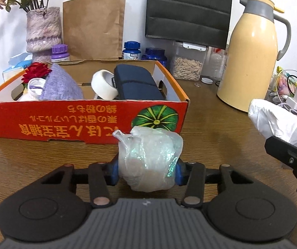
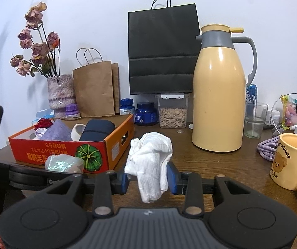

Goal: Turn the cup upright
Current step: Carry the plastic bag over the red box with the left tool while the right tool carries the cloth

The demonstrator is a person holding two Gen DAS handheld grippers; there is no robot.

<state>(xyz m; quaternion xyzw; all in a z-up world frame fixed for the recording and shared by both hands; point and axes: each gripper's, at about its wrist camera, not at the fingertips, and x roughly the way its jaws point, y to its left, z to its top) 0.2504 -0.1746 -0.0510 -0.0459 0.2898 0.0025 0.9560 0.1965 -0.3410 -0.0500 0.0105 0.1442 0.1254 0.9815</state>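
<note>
Cup (image 2: 291, 164), a pale yellow mug printed with a bear and the word "Butterbear", stands upright on the wooden counter (image 2: 221, 166) at the right edge of the right wrist view, mouth up and handle turned toward the camera. In the left wrist view only a sliver of it shows at the far right, behind the white bag.

Left tongs (image 1: 148, 171) are closed onto a clear iridescent plastic bag (image 1: 150, 159), the blue pads pressing both its sides, just in front of the orange cardboard box (image 1: 82, 116). Right tongs (image 2: 148, 179) grip a crumpled white plastic bag (image 2: 150, 161) between their blue pads; the bag bulges above the pads and hangs below them.

The box, printed with a green pumpkin, holds a roll of white tape (image 1: 103, 87), a dark blue pouch (image 1: 138, 85), a purple cloth (image 1: 60, 86) and a red flower (image 1: 36, 72). Right of the box stands a tall yellow thermos jug (image 2: 219, 95) with a grey collar and handle. Between the jug and the mug are a glass of water (image 2: 255, 120) and a coiled purple cable (image 2: 267, 148). Along the wall stand a vase of dried roses (image 2: 61, 92), a brown paper bag (image 2: 95, 88), a black paper bag (image 2: 163, 49) and a clear container of seeds (image 2: 172, 114).
</note>
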